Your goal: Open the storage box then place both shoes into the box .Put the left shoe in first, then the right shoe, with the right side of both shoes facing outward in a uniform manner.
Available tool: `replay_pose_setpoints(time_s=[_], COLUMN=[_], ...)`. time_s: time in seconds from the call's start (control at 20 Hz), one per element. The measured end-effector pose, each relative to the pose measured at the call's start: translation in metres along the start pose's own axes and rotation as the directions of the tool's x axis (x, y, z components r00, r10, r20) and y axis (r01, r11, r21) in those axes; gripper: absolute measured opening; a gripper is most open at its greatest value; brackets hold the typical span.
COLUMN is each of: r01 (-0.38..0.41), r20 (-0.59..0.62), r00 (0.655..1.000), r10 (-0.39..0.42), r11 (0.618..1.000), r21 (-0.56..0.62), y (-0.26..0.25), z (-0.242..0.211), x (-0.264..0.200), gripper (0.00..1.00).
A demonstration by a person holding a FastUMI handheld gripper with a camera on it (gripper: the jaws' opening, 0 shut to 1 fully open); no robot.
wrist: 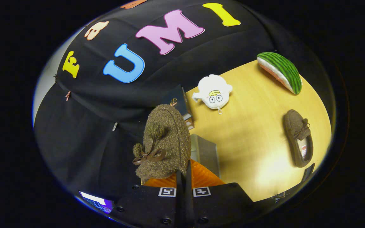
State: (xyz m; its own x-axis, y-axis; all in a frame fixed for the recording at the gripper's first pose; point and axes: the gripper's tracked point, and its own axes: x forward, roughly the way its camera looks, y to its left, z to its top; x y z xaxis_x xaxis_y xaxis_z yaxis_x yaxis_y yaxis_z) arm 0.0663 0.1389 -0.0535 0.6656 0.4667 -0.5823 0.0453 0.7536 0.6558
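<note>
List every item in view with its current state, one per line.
Hand-held gripper: shut on the brown fuzzy slipper's heel edge.
Brown fuzzy slipper with bow: lifted, toe pointing away.
Second brown slipper: lying flat on the wooden table.
Watermelon-slice plush: resting on table.
White plush toy: face up.

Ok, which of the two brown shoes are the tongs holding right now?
The bow-topped shoe just ahead of the tongs, pinched at its edge and lifted. The other shoe lies flat on the table, well beyond them.

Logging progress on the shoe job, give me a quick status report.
Gripper shut on brown shoe, held off the table. Second shoe lies on the table. Grey box just beyond fingers. Plush toy and watermelon toy well clear.
</note>
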Motion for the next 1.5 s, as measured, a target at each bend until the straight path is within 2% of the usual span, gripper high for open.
replay_pose_setpoints(time_s=[0.25,0.6,0.8,1.5], r01=[-0.021,0.016,0.087,0.181], r20=[-0.048,-0.131,-0.178,-0.255], r00=[0.999,0.991,0.979,0.949], r10=[0.020,-0.021,-0.096,-0.183], r11=[1.000,0.999,0.994,0.983], r21=[0.000,-0.040,-0.062,-0.030], y=[0.036,0.050,0.034,0.004], z=[-0.024,-0.072,-0.096,-0.129], x=[0.033,0.088,0.114,0.144], gripper=[0.05,0.05,0.05,0.06])
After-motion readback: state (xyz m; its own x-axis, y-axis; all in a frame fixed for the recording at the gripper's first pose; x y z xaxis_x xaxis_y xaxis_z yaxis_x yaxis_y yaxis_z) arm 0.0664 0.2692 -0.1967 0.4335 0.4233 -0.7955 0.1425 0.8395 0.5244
